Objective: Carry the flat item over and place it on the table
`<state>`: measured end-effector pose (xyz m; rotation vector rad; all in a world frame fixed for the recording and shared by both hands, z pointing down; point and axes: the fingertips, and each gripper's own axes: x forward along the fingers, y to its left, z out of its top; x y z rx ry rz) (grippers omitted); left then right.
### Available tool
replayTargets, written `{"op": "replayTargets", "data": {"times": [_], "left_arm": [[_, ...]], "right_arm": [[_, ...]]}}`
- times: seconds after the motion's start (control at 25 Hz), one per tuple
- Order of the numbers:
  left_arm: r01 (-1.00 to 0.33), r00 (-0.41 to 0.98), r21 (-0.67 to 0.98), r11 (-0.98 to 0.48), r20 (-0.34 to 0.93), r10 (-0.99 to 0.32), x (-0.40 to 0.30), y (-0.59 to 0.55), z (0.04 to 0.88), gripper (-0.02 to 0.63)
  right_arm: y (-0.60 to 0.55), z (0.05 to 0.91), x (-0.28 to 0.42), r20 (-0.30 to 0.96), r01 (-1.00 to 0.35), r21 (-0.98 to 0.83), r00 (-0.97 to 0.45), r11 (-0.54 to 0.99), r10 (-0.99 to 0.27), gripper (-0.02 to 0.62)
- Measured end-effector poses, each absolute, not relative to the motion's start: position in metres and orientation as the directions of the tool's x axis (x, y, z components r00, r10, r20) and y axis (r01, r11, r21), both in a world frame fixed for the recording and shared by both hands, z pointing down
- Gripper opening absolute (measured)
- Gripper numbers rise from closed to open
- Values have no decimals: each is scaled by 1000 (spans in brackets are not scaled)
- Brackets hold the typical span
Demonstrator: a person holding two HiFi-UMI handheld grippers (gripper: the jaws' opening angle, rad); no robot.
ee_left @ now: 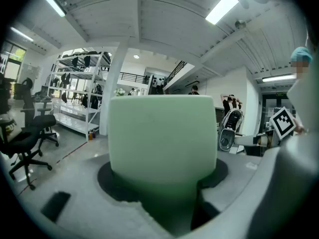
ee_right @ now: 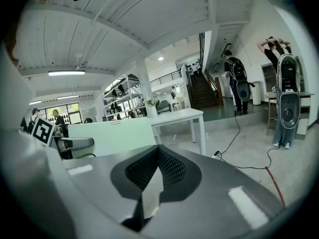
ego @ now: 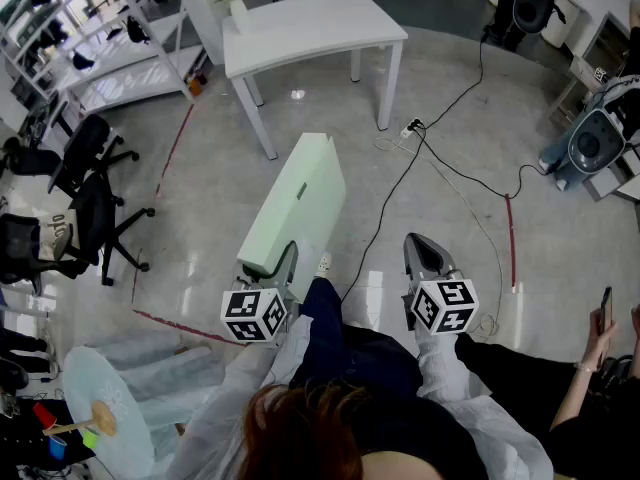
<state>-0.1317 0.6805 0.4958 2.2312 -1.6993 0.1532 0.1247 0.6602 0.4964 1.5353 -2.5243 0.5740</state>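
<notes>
Pale-green board (ego: 300, 193) pinched by near end in left hand-held gripper (ego: 283, 263), long overhang ahead: may twist, slip out. Right hand-held gripper (ego: 422, 246) pressed together, empty. Desk (ego: 310, 23) well ahead.

Your left hand-held gripper (ee_left: 169, 198) clamps a pale green flat board (ee_left: 162, 133).
You face the board end-on: its round-cornered face fills the middle, with the jaws pressed on its lower end. At left, black office chairs (ee_left: 27, 143) and a white metal shelving rack (ee_left: 82, 98) stand on the grey floor (ee_left: 75, 156).
</notes>
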Motion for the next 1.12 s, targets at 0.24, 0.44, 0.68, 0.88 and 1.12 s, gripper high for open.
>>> {"op": "replayTargets", "data": {"times": [0.24, 0.44, 0.68, 0.88, 1.12], "left_arm": [[-945, 295, 227, -236, 276, -915, -129, 684, 495, 272], [-946, 291, 231, -229, 289, -912, -129, 682, 499, 272], [-942, 296, 246, -228, 292, -910, -130, 659, 505, 272], [-937, 308, 257, -236, 289, -907, -131, 613, 508, 272], [-929, 332, 264, -260, 279, -901, -127, 526, 493, 272]], "right_arm": [[661, 499, 119, 305, -875, -269, -473, 402, -827, 12], [654, 503, 117, 314, -871, -281, -480, 403, -819, 12], [631, 512, 114, 330, -870, -287, -482, 400, -812, 12], [586, 512, 109, 329, -870, -285, -483, 402, -812, 12], [507, 498, 118, 339, -885, -276, -455, 375, -823, 12]]}}
